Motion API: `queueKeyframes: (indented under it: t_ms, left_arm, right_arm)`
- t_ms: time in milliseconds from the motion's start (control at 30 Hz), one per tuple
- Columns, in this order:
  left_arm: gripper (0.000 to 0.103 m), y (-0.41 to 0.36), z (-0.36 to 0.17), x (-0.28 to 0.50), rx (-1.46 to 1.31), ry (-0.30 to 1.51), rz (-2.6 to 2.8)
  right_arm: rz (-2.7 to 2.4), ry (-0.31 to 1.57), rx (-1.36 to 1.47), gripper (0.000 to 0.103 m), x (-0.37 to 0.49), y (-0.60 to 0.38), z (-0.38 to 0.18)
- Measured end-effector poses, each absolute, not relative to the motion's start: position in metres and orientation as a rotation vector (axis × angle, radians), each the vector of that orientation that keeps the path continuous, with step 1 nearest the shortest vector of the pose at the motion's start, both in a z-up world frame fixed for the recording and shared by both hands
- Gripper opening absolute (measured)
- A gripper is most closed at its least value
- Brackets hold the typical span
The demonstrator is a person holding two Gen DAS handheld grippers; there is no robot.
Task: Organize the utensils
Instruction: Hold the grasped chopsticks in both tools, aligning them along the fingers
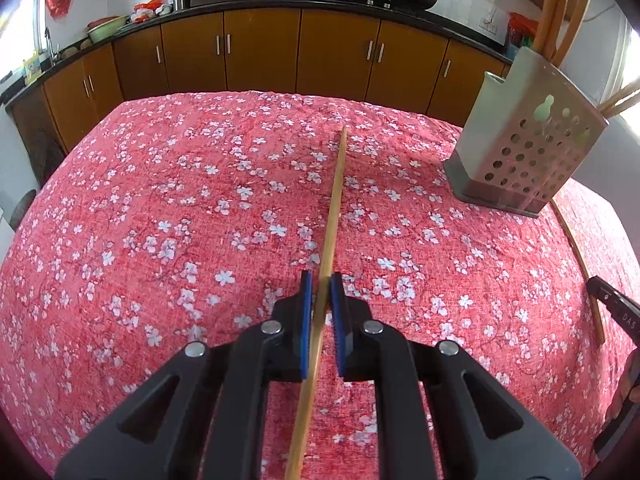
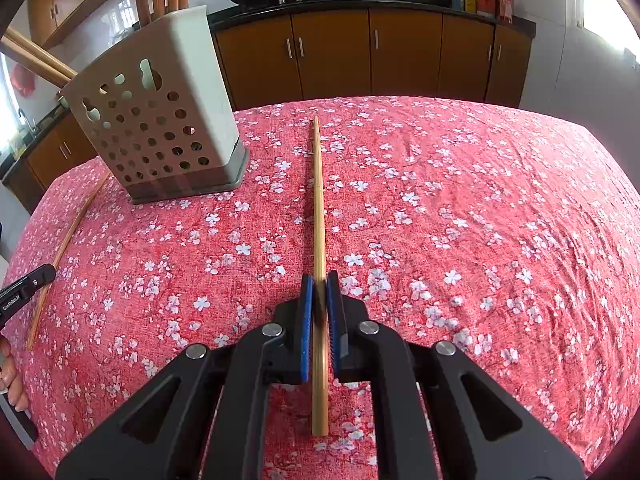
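Note:
Each gripper has a bamboo chopstick between its blue pads. My left gripper [image 1: 321, 280] is shut on a chopstick [image 1: 335, 196] that points ahead over the red floral tablecloth. My right gripper [image 2: 319, 280] is shut on another chopstick [image 2: 318, 200] that lies along the cloth. A perforated beige utensil holder [image 1: 524, 140] with several wooden utensils in it stands at the right in the left wrist view and at the left in the right wrist view [image 2: 160, 120]. The right gripper's edge [image 1: 612, 304] shows at the far right; the left gripper's edge [image 2: 24, 284] shows at the far left.
The red floral tablecloth [image 1: 160, 200] covers the table. The right-hand chopstick shows at the right edge in the left wrist view [image 1: 580, 256]; the left-hand one shows at the left in the right wrist view [image 2: 60, 256]. Brown cabinets [image 1: 260, 52] with woks on the counter stand behind.

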State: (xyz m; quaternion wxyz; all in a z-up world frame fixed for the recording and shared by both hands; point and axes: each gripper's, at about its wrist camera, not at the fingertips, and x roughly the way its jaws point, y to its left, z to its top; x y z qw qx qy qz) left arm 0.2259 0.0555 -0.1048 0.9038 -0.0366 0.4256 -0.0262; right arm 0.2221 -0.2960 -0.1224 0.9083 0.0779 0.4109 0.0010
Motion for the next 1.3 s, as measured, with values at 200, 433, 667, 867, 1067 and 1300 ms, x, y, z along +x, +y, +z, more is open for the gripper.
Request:
queueKeyframes:
  t_ms: [200, 433, 667, 867, 1067, 1300]
  left_arm:
    - [0.012, 0.0561, -0.1043, 0.2247, -0.082, 0.88, -0.054]
    - [0.012, 0.0564, -0.1044, 0.2249, -0.086, 0.88, -0.053]
    - [0.012, 0.0569, -0.1042, 0.2246, -0.081, 0.881, -0.048]
    - [0.012, 0.0545, -0.105, 0.2255, -0.087, 0.882, -0.047]
    - [0.012, 0.0547, -0.1048, 0.2259, -0.095, 0.882, -0.049]
    - [0.012, 0.0545, -0.1044, 0.2254, -0.102, 0.882, -0.048]
  right_arm:
    - [0.001, 0.848, 0.161, 0.009, 0.2223, -0.2971, -0.1223]
    - [0.001, 0.848, 0.161, 0.009, 0.2221, -0.2962, -0.1221]
    - [0.001, 0.848, 0.162, 0.009, 0.2221, -0.2966, -0.1221]
    - [0.0, 0.848, 0.16, 0.009, 0.222, -0.2962, -0.1224]
    - [0.0, 0.848, 0.16, 0.009, 0.2218, -0.2964, -0.1225]
    - [0.0, 0.848, 0.16, 0.009, 0.2217, -0.2966, -0.1225]
